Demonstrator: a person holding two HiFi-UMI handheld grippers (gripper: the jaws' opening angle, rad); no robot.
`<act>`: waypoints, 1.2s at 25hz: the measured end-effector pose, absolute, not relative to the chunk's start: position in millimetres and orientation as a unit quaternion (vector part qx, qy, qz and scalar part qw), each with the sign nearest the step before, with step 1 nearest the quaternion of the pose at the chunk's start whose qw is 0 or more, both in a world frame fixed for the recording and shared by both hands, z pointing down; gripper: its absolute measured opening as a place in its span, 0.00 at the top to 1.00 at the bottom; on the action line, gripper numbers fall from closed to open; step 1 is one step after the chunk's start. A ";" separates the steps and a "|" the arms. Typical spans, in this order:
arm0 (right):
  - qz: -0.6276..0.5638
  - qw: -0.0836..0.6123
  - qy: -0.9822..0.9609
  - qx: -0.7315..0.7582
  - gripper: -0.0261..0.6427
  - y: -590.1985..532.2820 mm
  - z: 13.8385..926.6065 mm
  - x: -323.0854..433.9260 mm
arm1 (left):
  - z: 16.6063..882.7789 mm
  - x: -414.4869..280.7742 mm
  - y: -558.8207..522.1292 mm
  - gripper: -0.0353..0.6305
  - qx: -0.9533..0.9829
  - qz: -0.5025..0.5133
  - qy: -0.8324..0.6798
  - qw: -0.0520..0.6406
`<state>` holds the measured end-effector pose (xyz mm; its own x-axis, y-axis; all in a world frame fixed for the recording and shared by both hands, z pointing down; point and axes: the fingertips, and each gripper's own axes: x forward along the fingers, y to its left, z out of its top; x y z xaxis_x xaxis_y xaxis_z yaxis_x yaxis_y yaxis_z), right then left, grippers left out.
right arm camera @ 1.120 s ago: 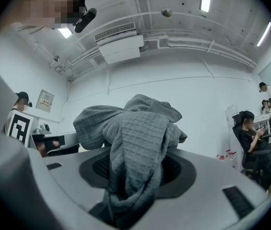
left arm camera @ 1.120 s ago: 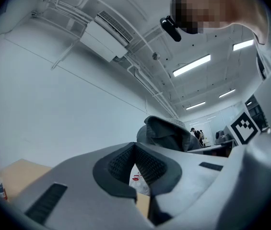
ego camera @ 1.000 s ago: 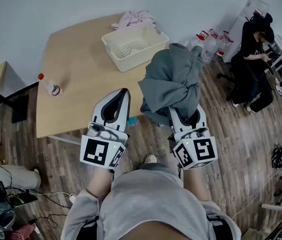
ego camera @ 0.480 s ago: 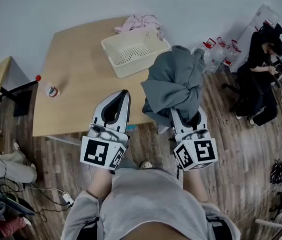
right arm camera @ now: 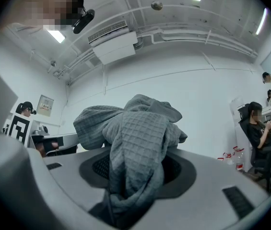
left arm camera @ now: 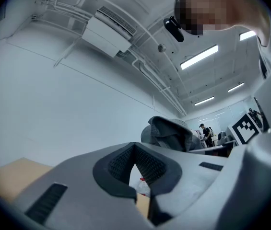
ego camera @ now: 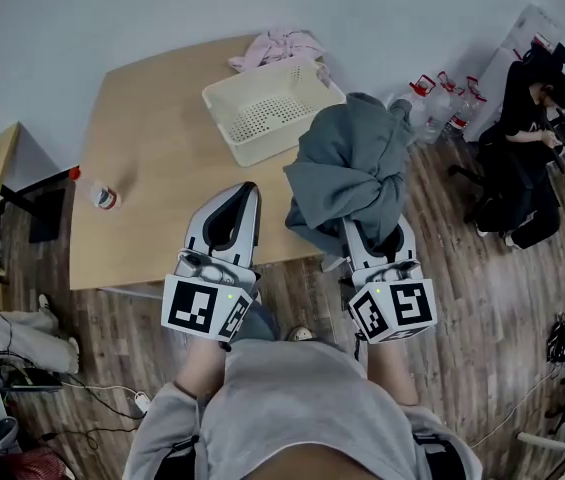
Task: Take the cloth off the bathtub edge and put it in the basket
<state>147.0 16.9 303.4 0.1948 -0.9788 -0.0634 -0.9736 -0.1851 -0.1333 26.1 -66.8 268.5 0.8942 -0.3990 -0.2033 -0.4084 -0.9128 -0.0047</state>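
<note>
Grey waffle cloth [ego camera: 347, 173] bunched in right tongs [ego camera: 366, 230], jaws wide but clamped on a thick fold; held above the near edge of the bench [ego camera: 152, 138], short and right of the basket [ego camera: 224, 103]. Left tongs [ego camera: 246, 190] closed, empty. Risks: most of the bulk lies outside the grip, so it may snag the basket rim, spill over the side, or slip free mid-carry.

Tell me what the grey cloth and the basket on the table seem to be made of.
Grey cloth: soft woven textile, perhaps cotton or microfibre. It looks matte, with a raised waffle grid, and hangs in limp folds.
Basket: probably rigid moulded plastic. It is cream and smooth, with even thin walls and a neatly perforated floor.
</note>
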 end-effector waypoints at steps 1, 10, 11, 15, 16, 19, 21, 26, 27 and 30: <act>-0.018 0.070 0.632 -0.772 0.64 11.9 303.1 147.8 | 267.2 28.1 -72.8 0.95 -0.974 0.101 0.203 0.024; -0.008 0.075 0.601 -0.796 0.64 -43.5 290.5 151.8 | 257.7 38.5 -138.1 0.95 -0.981 0.105 0.162 0.022; -0.007 0.076 0.597 -0.799 0.64 -48.6 290.5 152.3 | 257.6 39.8 -144.4 0.95 -0.982 0.105 0.158 0.022; -0.005 0.075 0.585 -0.808 0.64 -68.4 292.5 152.3 | 258.4 43.7 -166.6 0.95 -0.984 0.106 0.141 0.023; -0.006 0.075 0.581 -0.810 0.64 -74.3 292.9 151.3 | 258.4 43.4 -173.3 0.95 -0.984 0.107 0.138 0.022; -0.004 0.075 0.576 -0.814 0.64 -93.6 293.9 147.6 | 258.7 42.7 -194.6 0.95 -0.986 0.109 0.128 0.022; -0.003 0.077 0.570 -0.818 0.64 -104.7 294.9 146.1 | 259.4 43.0 -207.4 0.95 -0.986 0.110 0.121 0.021; 0.001 0.081 0.553 -0.829 0.64 -123.3 295.0 144.1 | 261.3 43.5 -229.6 0.95 -0.988 0.111 0.102 0.018; 0.001 0.083 0.549 -0.832 0.64 -125.7 295.0 143.6 | 261.9 43.1 -233.0 0.95 -0.989 0.111 0.098 0.017; 0.004 0.082 0.543 -0.836 0.64 -131.0 295.1 141.8 | 264.1 41.3 -241.6 0.95 -0.989 0.111 0.092 0.014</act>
<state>141.8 -131.0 295.1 0.4108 -0.9068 -0.0947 -0.9080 -0.3974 -0.1327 41.3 -241.6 264.1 0.9585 -0.1781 -0.2226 -0.1844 -0.9828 -0.0080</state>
